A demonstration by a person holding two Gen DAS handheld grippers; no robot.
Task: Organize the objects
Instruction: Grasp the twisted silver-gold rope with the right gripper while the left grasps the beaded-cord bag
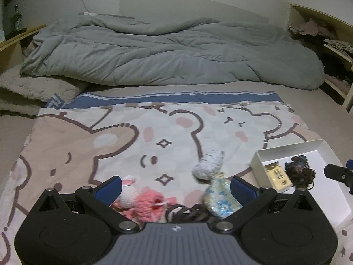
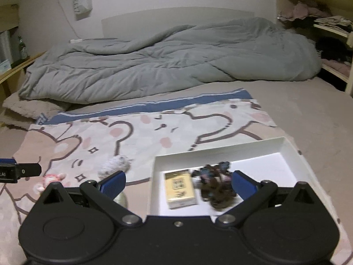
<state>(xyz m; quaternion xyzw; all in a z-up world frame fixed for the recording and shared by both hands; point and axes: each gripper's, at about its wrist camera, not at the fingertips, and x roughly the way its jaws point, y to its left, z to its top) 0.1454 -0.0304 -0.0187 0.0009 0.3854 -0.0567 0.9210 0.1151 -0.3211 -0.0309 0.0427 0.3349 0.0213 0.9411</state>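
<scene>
My left gripper [image 1: 176,188] is open over a cartoon-print cloth [image 1: 123,137]. Between its fingers lie a pink and white crochet toy [image 1: 141,196], a dark coiled hair tie [image 1: 183,213] and a pale blue patterned pouch [image 1: 220,196]. A grey-white knitted ball [image 1: 208,164] lies just beyond. My right gripper [image 2: 178,184] is open over a white shallow box [image 2: 284,145]. In the box lie a yellow card pack [image 2: 179,187] and a dark brown scrunchie clump [image 2: 215,183], which sits beside the right finger.
A rumpled grey duvet [image 1: 172,50] covers the far half of the bed. A beige fluffy blanket [image 1: 33,88] lies at the left. Wooden shelves with clothes [image 2: 326,22] stand at the right. A green bottle [image 1: 16,19] stands on the left ledge.
</scene>
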